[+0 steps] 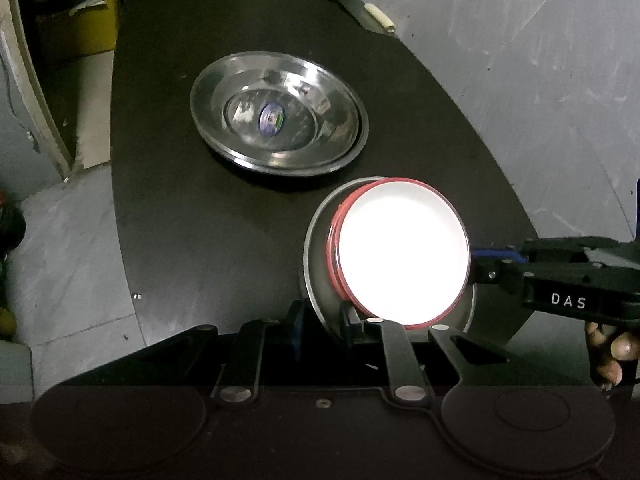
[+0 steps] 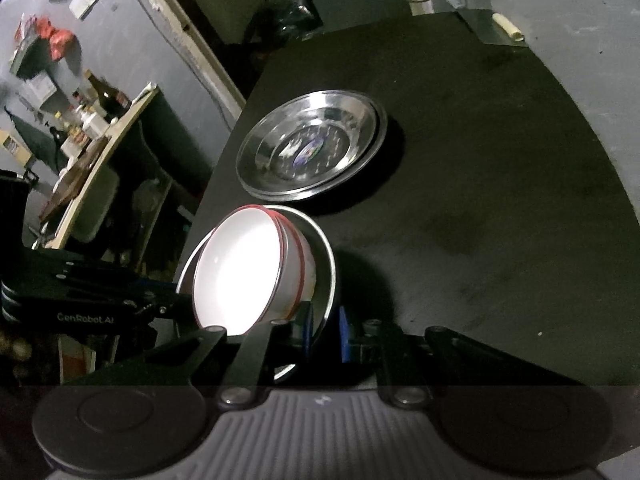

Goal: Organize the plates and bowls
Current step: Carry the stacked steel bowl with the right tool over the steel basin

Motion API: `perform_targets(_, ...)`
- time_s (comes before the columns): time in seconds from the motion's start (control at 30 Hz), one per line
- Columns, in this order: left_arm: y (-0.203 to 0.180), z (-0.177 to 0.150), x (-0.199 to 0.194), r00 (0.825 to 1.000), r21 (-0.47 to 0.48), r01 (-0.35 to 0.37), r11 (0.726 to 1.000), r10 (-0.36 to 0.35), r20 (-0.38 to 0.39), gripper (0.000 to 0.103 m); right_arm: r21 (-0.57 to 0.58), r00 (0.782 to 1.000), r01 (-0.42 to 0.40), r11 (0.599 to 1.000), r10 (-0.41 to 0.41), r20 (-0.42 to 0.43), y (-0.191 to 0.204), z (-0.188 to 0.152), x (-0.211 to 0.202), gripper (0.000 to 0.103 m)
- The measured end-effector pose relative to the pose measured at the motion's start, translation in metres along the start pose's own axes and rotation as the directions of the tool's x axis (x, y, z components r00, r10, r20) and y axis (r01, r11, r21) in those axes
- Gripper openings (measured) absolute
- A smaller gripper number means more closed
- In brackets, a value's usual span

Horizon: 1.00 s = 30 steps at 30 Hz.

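Near the front of the dark table [image 1: 168, 208], close to you, sits a stack: white bowls with red rims [image 1: 400, 256] inside a steel bowl [image 1: 316, 256]. The stack leans up on one side.

Your left gripper [image 1: 320, 322] comes in from 6 o'clock in the left wrist view. Its fingers are squeezed narrow on the steel bowl's rim.

Your right gripper [image 2: 325, 332] also has its fingers pinched tight, with the steel bowl's rim [image 2: 326, 264] between the blue pads [image 2: 344, 334]. From the left camera it [image 1: 486, 264] reaches in from 3 o'clock and meets the stack's edge.

At 11 o'clock from the stack, a little apart, lie the steel plates [image 1: 280, 120], one on another. A small sticker [image 1: 271, 119] sits in the middle of the top one.

Gray floor [image 1: 540, 80] lies around the table.
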<state>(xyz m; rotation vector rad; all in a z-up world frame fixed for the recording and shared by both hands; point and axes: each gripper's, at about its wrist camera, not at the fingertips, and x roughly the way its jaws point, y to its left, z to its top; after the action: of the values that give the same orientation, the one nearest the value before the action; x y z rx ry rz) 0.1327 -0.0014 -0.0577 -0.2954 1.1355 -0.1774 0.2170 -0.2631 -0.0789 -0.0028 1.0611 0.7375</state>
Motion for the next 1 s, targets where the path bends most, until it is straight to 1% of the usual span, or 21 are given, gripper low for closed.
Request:
perform_targets(0.23, -0.003, 0.019, -0.001, 0.999, 0.010, 0.004, 1.000, -0.005, 0.039, 0.018, 0.037, 0.999, -0.011, 0.999, 0.009, 0.037, -0.009, 0.011, -0.004, 0.015)
perform_targets(0.37, -0.004, 0.030, -0.002, 0.998, 0.008, 0.005, 1.000, -0.005, 0.062, 0.017, 0.041, 0.998, -0.015, 0.999, 0.013, 0.053, -0.012, 0.021, -0.005, 0.015)
perform_targets(0.7, 0.001, 0.056, 0.001, 0.994, -0.018, 0.000, 1.000, 0.002, 0.114, 0.016, -0.001, 0.998, -0.016, 1.000, 0.016, 0.065, -0.018, 0.054, 0.001, 0.016)
perform_targets(1.0, 0.007, 0.077, -0.001, 0.990, -0.046, -0.033, 0.998, 0.038, 0.135, 0.016, -0.038, 0.997, -0.045, 0.998, 0.048, 0.067, -0.021, 0.083, 0.011, 0.016)
